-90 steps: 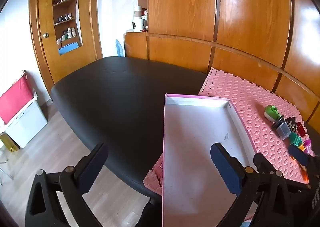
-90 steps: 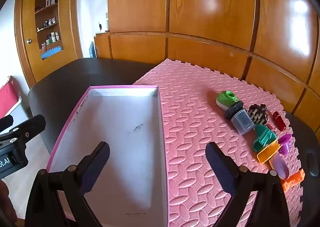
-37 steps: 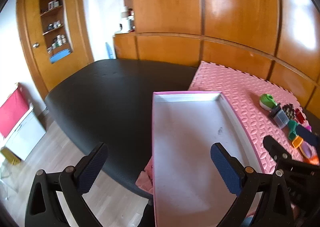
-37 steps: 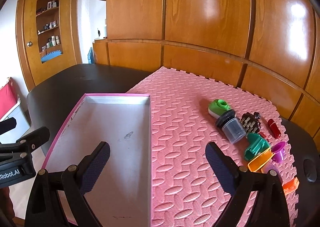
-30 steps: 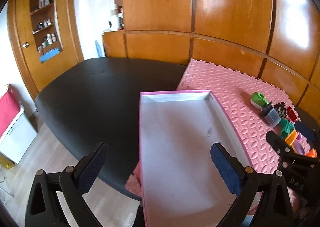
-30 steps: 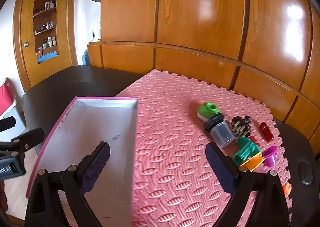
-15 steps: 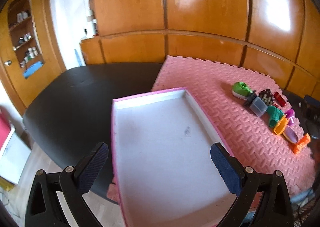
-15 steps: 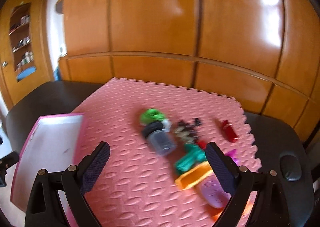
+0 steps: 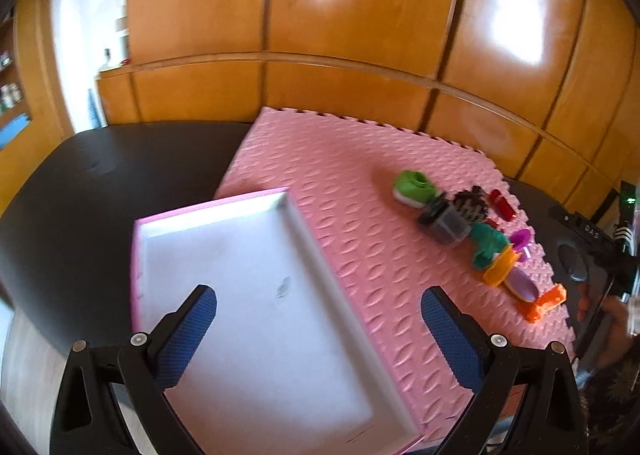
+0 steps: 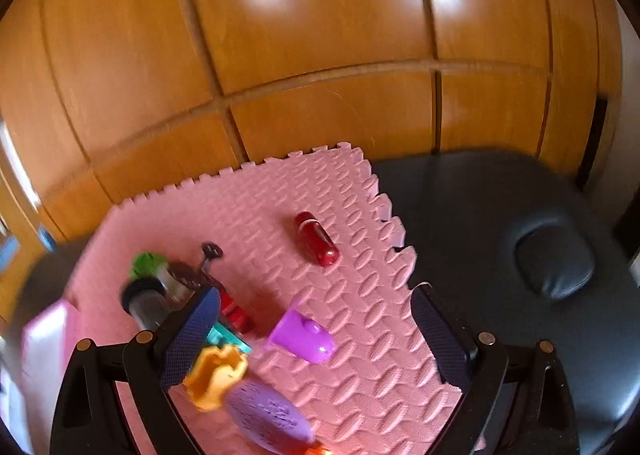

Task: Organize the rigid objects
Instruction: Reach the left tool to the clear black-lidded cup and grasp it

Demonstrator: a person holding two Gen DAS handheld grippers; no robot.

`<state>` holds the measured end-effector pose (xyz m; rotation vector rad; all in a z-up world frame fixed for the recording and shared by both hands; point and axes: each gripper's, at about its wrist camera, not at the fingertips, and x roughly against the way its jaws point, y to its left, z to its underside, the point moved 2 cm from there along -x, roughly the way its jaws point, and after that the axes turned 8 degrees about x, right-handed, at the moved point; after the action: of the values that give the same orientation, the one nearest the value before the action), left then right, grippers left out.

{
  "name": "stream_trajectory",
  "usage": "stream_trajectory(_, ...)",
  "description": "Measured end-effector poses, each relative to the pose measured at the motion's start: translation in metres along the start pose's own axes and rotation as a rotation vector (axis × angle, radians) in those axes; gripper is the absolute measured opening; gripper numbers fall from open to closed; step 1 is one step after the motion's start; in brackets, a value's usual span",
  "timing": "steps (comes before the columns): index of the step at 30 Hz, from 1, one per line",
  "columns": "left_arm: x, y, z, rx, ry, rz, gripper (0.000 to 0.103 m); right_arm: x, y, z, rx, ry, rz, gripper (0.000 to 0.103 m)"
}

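Right hand-held gripper (image 10: pixel 316 327): fingers spreading wide, gripping nothing, hovering over purple cup (image 10: pixel 303 337) on pink mat (image 10: pixel 328 183); red capsule (image 10: pixel 316 238) lying beyond. Left hand-held gripper (image 9: pixel 320 319): likewise spread, hovering over white tray (image 9: pixel 224 215) on black counter (image 9: pixel 80 175)

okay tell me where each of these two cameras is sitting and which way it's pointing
Left wrist: mounted on the left hand-held gripper, open, above the white tray, facing the wooden wall; the person's hand and other gripper show at the right edge.
Right wrist: mounted on the right hand-held gripper, open, low over the pink foam mat, looking down at the purple cup.
Shared: both see the mat, red capsule, purple cup, orange piece and black table.
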<state>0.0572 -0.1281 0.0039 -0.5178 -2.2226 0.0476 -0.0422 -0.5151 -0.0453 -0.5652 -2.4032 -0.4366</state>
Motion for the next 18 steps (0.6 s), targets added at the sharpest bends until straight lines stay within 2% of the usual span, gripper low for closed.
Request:
stream_trajectory(3,-0.013,-0.02,-0.01,-0.025,0.011,0.043,0.103,0.003,-0.004,0.001,-0.033,0.006,-0.021,0.098)
stream_trajectory(5,-0.028,-0.036,-0.014,-0.054,0.087,0.064,0.103,0.002,-0.004,0.001,-0.051,0.013,-0.044,0.098)
stream_trajectory(8,-0.048,-0.059,-0.018,-0.073,0.122,0.05,0.103,0.0,-0.002,0.0,-0.053,0.023,-0.064,0.098)
stream_trajectory(11,-0.07,-0.076,-0.022,-0.05,0.189,0.088,0.103,0.001,0.002,-0.001,-0.032,0.02,-0.066,0.098)
stream_trajectory(18,-0.126,-0.112,-0.032,0.014,0.276,0.133,0.099,0.007,0.004,-0.004,-0.023,-0.008,-0.076,0.098)
